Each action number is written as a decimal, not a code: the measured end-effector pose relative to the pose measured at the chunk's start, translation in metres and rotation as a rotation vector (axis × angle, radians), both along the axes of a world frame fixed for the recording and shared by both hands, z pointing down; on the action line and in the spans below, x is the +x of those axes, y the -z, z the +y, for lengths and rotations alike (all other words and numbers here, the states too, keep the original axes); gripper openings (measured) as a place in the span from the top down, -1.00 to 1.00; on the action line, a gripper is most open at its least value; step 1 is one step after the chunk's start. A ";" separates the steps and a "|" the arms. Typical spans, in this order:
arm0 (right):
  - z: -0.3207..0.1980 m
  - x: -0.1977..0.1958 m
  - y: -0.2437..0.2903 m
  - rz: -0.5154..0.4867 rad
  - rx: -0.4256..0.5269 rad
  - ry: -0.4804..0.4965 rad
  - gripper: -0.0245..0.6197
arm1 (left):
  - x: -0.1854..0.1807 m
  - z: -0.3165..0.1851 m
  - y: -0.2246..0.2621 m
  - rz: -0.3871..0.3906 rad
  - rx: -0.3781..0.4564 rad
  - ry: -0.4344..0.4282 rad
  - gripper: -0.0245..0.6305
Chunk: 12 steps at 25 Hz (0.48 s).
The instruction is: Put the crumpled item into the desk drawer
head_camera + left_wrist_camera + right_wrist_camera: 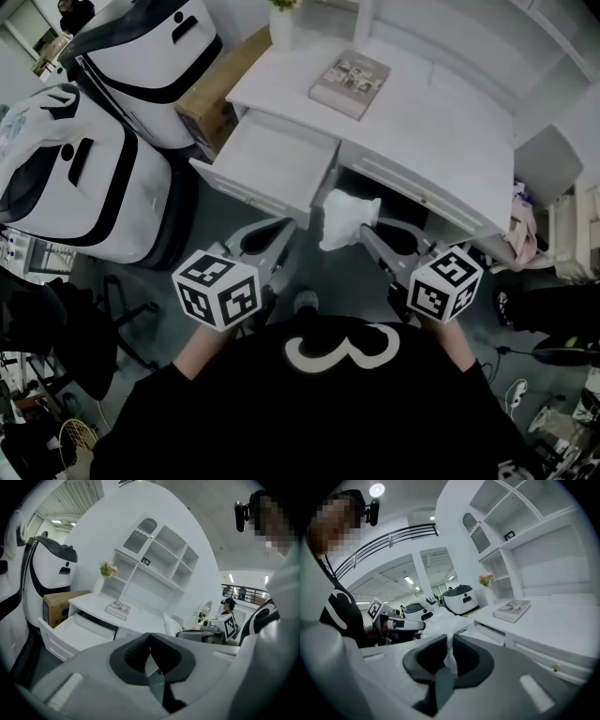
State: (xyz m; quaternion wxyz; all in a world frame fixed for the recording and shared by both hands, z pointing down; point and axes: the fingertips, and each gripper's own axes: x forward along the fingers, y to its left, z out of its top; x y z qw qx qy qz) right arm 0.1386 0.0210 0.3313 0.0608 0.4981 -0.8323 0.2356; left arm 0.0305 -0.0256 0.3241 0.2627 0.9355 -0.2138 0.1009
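**Right gripper** [449,645]: jaws clenched on a thin fold of the white, creased, crumpled item [347,217]. The item's puffed bulk stands out just beyond the jaw tips, held in the air and touching neither the counter nor the drawer. Whether it is paper or thin film cannot be told.

**Left gripper** [150,637]: jaws pressed together with nothing between them, beside the item and apart from it.

**Beyond the left gripper's jaws:** the white pulled-out desk drawer [272,159], standing open.

**Beyond the right gripper's jaws:** the white counter [422,122], carrying a flat rectangular book with a photo-grid cover [349,82].

**Farthest:** a white open-shelf unit [154,559] and a small white vase of flowers [108,570].

**Hidden or unclear:** the clamped fold is covered by the jaw pads. In the head view the marker cubes cover both gripper bodies. The shelf unit is cut off by the frame edge.
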 end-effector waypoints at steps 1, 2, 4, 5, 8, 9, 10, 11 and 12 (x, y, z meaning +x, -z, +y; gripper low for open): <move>-0.012 0.000 -0.003 0.003 -0.005 0.006 0.80 | 0.000 -0.012 -0.002 -0.003 0.000 0.003 0.89; -0.023 0.000 -0.007 0.005 -0.010 0.012 0.80 | 0.000 -0.022 -0.004 -0.006 -0.001 0.006 0.89; -0.043 -0.001 -0.011 0.007 -0.017 0.020 0.80 | -0.002 -0.041 -0.008 -0.014 -0.004 0.013 0.89; -0.052 -0.001 -0.013 0.006 -0.020 0.024 0.80 | -0.003 -0.049 -0.011 -0.019 -0.005 0.016 0.89; -0.073 -0.004 -0.021 0.006 -0.027 0.037 0.80 | -0.004 -0.068 -0.020 -0.036 -0.009 0.027 0.89; -0.078 -0.005 -0.024 0.007 -0.029 0.042 0.80 | -0.004 -0.072 -0.024 -0.041 -0.011 0.032 0.89; -0.084 -0.006 -0.026 0.006 -0.030 0.048 0.80 | -0.005 -0.076 -0.027 -0.047 -0.014 0.037 0.89; -0.089 -0.007 -0.029 0.006 -0.032 0.053 0.80 | -0.006 -0.079 -0.030 -0.053 -0.017 0.043 0.89; -0.093 -0.008 -0.031 0.005 -0.033 0.058 0.80 | -0.007 -0.082 -0.033 -0.057 -0.019 0.049 0.89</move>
